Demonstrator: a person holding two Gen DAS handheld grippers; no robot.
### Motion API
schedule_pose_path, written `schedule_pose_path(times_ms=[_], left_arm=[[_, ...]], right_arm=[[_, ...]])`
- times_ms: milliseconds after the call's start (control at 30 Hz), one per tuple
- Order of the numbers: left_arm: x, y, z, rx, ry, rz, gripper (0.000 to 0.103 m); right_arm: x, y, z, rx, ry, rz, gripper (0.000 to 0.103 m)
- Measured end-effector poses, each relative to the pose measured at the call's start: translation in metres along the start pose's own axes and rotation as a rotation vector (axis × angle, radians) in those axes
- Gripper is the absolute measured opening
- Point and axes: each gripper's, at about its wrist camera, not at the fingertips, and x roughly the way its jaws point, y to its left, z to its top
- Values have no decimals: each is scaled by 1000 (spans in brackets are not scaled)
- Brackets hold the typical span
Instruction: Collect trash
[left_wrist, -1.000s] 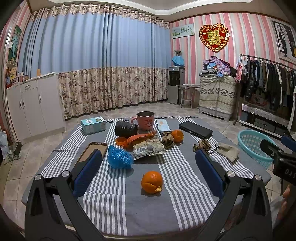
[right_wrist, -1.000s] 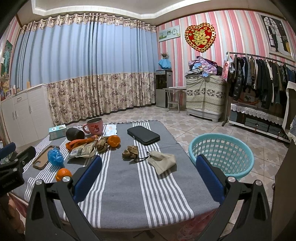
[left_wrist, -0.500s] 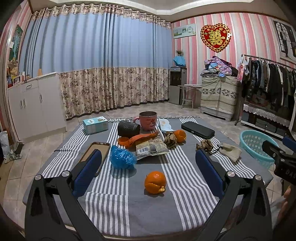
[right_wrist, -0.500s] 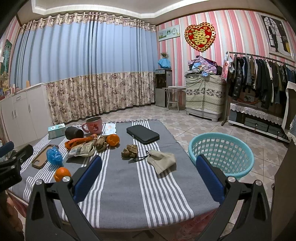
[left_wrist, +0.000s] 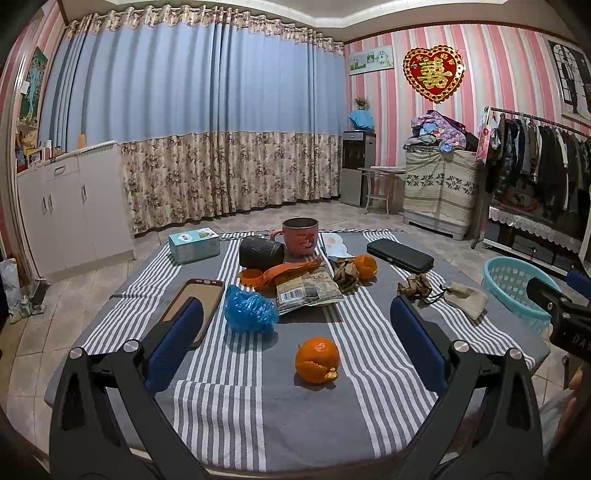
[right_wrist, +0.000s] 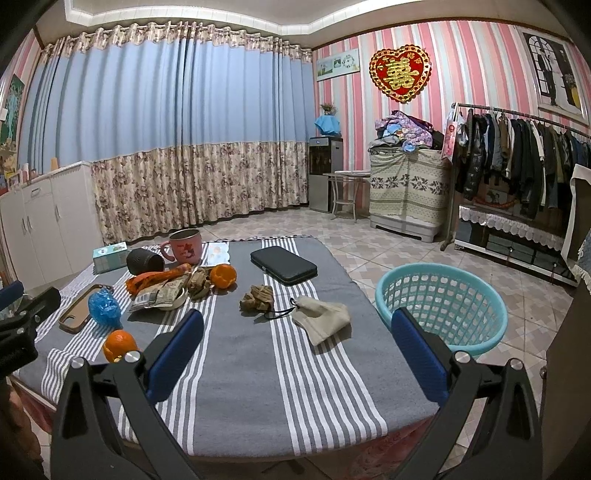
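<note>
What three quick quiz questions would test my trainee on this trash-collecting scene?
1. True or false: the left tongs are shut on the orange peel.
2. Which lies nearer the teal basket: A, the beige pouch, or B, the blue plastic wad?
3. Fill in: the pink mug stands ____ on the striped cloth.

Key: 1 false, both tongs are open and empty; 2 A; 3 upright.

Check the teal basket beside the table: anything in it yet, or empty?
Empty as far as visible: the teal laundry basket shows only bare lattice walls and floor in the right wrist view. Its near inner wall is hidden behind the rim.
</note>
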Motion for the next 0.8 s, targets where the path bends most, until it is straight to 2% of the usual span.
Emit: schedule_pose_path(times_ms=[567, 800], left_arm=[[17, 6, -29, 14, 63, -13, 98], [37, 2, -46, 37, 115, -25, 98]], right_arm=[[11, -3, -12, 1, 1, -16, 99], [20, -5, -14, 9, 45, -5, 99]])
